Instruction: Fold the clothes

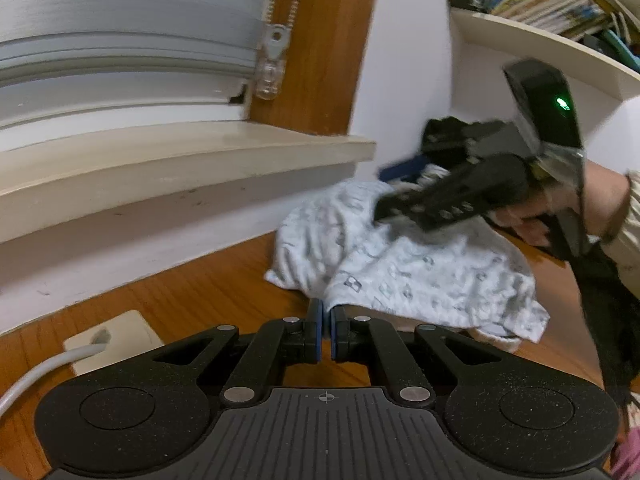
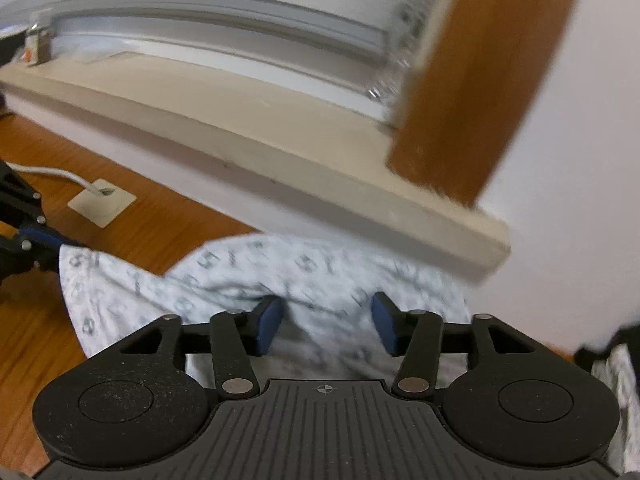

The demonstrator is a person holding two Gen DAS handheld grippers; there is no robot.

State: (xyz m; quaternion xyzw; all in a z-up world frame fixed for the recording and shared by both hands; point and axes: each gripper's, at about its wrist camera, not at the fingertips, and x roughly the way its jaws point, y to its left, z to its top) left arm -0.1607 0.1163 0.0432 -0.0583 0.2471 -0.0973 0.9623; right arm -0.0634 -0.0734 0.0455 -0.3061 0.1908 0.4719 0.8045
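The left tool (image 1: 325, 326) sits low over the wooden bench (image 1: 192, 300), its blue pads (image 1: 317, 330) pressed together on the near edge of a white printed garment (image 1: 404, 280); a corner of the cloth is pinched between them. In the right wrist view this same tool (image 2: 60, 242) shows at the left border, clamped on the garment's (image 2: 224, 272) far-left corner. The right tool (image 2: 326, 326) hovers over the middle of the cloth with its jaws apart, nothing between the pads (image 2: 267, 326), which do not press on the fabric. In the left wrist view the right tool (image 1: 396, 196) is blurred, above the far side of the garment, with a hand (image 1: 560, 208) around its grip.

The garment lies crumpled on the bench, close to the white wall under the windowsill (image 1: 180, 152). To the left, a white cable (image 1: 44, 372) runs into a pale square outlet plate (image 1: 120, 332) set in the bench top. Beyond the garment, dark clothing (image 1: 444, 136) is heaped against the wall. Above the sill hang white blinds (image 1: 120, 40) beside a wooden frame (image 1: 320, 40), and at the far right a shelf (image 1: 540, 44) carries stacked books (image 1: 552, 0).
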